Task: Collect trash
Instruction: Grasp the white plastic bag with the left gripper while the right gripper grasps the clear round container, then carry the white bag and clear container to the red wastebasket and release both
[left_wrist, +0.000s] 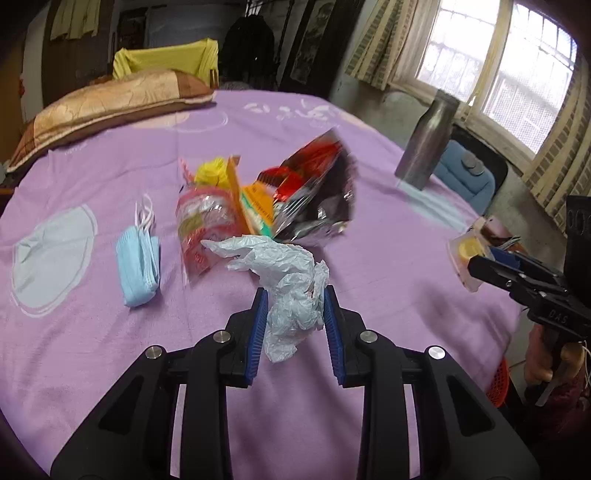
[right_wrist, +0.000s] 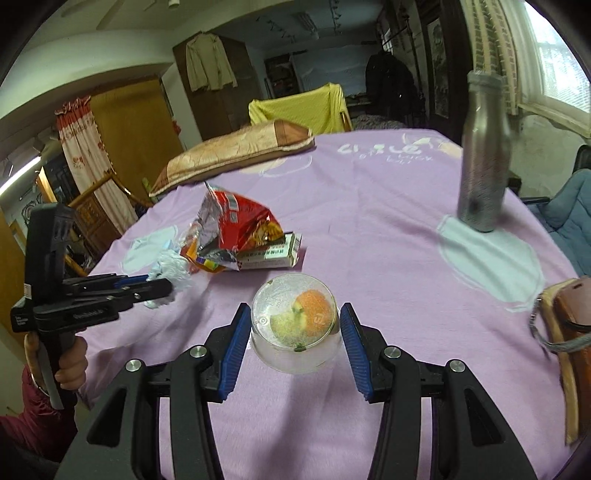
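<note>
Left gripper: clamped on a crumpled pale-blue plastic glove, pads pressing it from both sides; the glove's free end trails toward the wrapper pile.
Right gripper: blue pads sit against both sides of a clear plastic fruit cup, held above the purple bedsheet; the grip looks closed on the cup.
Remaining trash: red foil snack bag, a flat carton under it, and other wrappers heaped mid-sheet; a folded blue face mask lies just left of the heap, apart from it.
Open room: bare sheet in front of both grippers and between the heap and the steel bottle, which stands upright toward the right side.
Edges: sheet drops off at the right, near a blue cushioned seat; a tan pillow lines the far left.
Hidden or unclear: wrappers in the heap overlap and are blurred, so their number cannot be told; a brown object at the right edge is cut off; the cup's rim is hidden from the left wrist view.
</note>
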